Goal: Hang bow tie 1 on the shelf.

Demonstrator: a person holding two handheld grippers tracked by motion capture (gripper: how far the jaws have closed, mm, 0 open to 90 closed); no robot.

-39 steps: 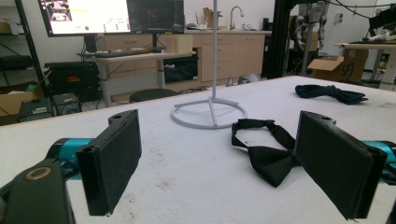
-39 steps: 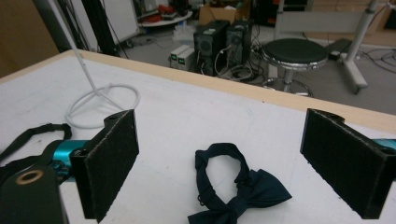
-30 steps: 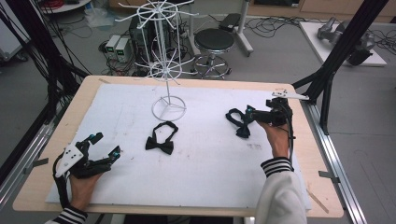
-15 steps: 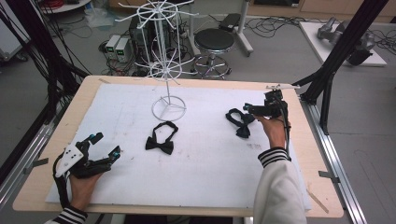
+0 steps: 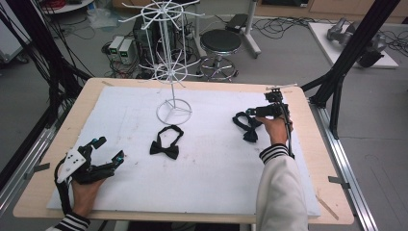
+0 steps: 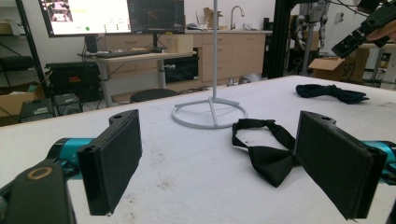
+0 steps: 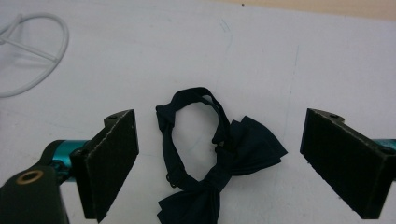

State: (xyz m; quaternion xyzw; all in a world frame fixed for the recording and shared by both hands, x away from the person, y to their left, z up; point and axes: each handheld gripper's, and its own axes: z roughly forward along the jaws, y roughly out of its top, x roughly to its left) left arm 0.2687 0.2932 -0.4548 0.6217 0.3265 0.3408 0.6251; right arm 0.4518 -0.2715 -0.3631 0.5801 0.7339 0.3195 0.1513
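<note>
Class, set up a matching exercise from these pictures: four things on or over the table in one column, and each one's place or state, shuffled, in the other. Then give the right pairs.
Things:
1. black bow tie
2. navy bow tie
3. white wire stand
4. left gripper

Places or states:
A. upright at the back of the white mat
B. lying under the open right gripper
C. resting at the near left corner, jaws open and empty
D. lying flat in front of the stand's round base

Pairs: 1-D, 2-B, 3-A, 4-C
</note>
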